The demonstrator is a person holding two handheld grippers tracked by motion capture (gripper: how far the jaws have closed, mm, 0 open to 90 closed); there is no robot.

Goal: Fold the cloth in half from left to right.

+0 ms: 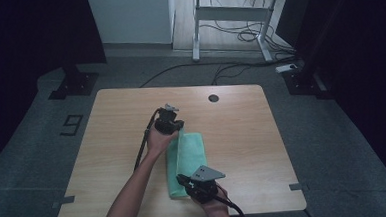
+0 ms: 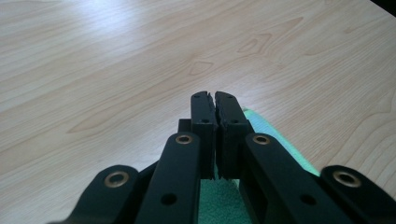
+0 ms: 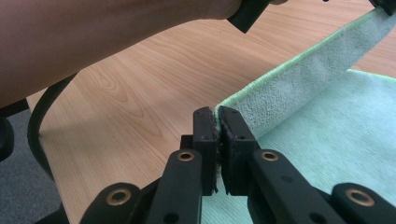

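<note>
light wooden table (image 1: 242, 131), green towel (image 1: 191, 153) lying on it

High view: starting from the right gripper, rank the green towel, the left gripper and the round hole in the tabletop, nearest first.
1. Green towel: its near corner is pinched in the right gripper at the table's near edge.
2. Left gripper: at the towel's far end, up and slightly left.
3. Round hole: farthest, near the table's far edge.
</note>
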